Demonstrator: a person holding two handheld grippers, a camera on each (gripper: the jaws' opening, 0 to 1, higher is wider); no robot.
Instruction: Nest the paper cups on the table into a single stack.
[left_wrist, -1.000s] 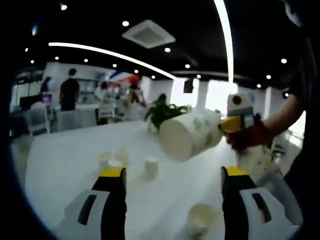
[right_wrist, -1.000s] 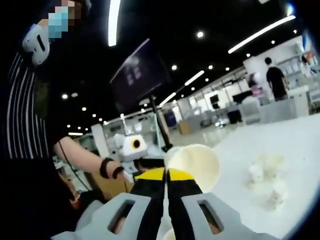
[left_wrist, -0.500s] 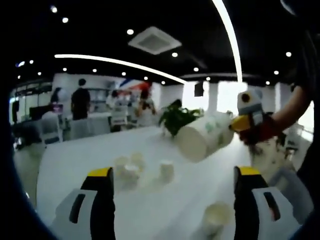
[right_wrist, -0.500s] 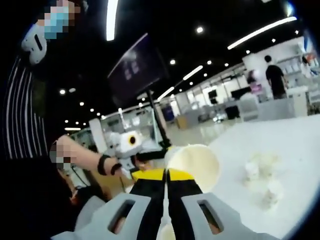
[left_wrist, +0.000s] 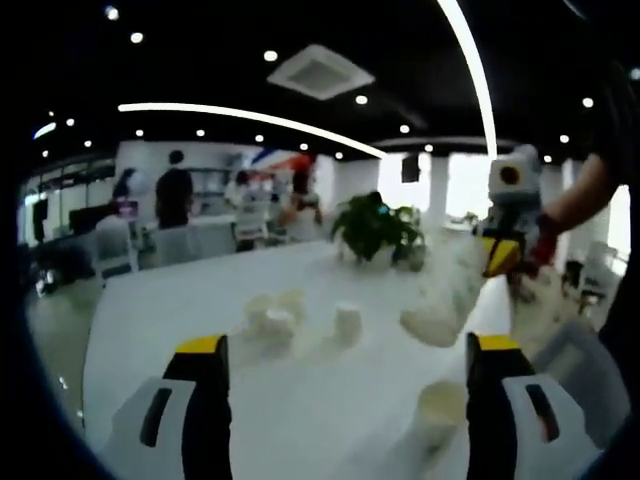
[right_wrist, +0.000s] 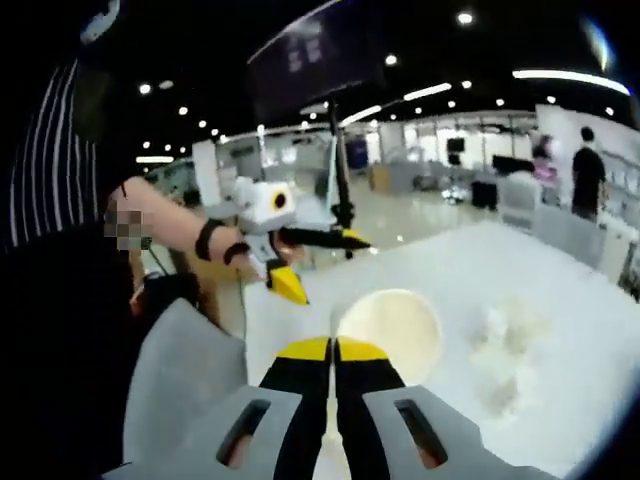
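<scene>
Carrying a paper cup, the right claw is pinched tight on its rim. The left claw is spread wide, holding nothing. Next, the cup should be lowered into the near cup on the table. More cups sit farther off.

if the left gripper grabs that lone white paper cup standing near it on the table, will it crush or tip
The lone white paper cup is thin-walled and looks empty, so probably light and easily dented by a hard squeeze. It stands upright on the smooth white table, so a sideways nudge would likely slide or tip it. The left gripper is open, wide enough to straddle it.
</scene>
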